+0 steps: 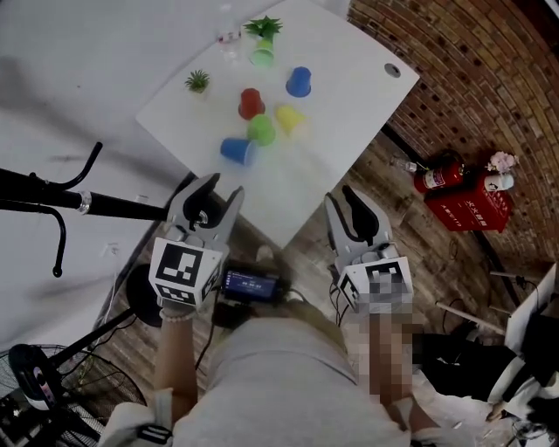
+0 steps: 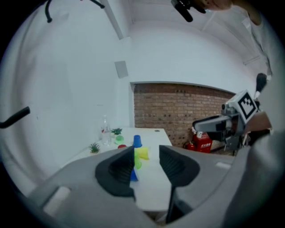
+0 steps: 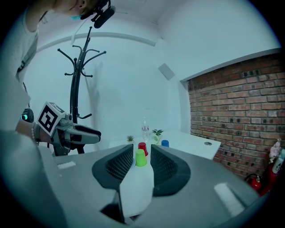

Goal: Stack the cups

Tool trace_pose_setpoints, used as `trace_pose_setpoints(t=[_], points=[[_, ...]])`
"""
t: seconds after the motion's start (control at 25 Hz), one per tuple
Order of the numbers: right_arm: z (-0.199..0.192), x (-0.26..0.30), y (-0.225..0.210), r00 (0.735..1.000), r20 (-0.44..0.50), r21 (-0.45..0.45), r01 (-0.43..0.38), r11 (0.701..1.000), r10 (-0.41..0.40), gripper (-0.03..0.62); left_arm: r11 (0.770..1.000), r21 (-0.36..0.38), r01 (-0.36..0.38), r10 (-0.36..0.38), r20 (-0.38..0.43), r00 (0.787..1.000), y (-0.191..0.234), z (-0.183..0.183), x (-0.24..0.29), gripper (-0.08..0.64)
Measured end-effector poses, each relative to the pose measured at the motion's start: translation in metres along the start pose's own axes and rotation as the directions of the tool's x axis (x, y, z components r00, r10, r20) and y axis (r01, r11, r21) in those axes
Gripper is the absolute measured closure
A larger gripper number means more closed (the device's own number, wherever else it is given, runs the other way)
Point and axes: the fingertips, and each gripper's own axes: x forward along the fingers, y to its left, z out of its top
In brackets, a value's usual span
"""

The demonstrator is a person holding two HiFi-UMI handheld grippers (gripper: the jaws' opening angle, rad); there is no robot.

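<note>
Several plastic cups stand or lie on the white table [image 1: 349, 113]: a blue one on its side [image 1: 236, 150], a green [image 1: 260, 130], a red [image 1: 251, 103], a yellow one on its side [image 1: 289, 118], an upright blue [image 1: 299, 82] and a pale green one [image 1: 263, 54] by a plant. My left gripper [image 1: 220, 188] and right gripper [image 1: 343, 196] hover short of the table's near corner, both open and empty. The left gripper view looks between its own jaws at the yellow cup [image 2: 143, 153] and blue cup [image 2: 137, 141]. In the right gripper view the green cup [image 3: 140, 158] and red cup [image 3: 143, 148] show.
Two small potted plants [image 1: 197, 81] [image 1: 263, 26] and a clear bottle [image 1: 229, 35] stand at the table's far side. A red fire extinguisher [image 1: 437, 177] and red box [image 1: 476, 205] sit by the brick wall. A black stand [image 1: 52, 201] is at left, a coat rack [image 3: 80, 80] behind.
</note>
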Motion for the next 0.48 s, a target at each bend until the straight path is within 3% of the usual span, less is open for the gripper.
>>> trace_pose_setpoints(t=[0.48], points=[[-0.017,0.057,-0.006,0.998,-0.057,0.026,-0.012,1.000,0.014,0.485,0.994,-0.109,0.027,-0.032,-0.051,0.998,0.041,-0.033,0.040,0.397]])
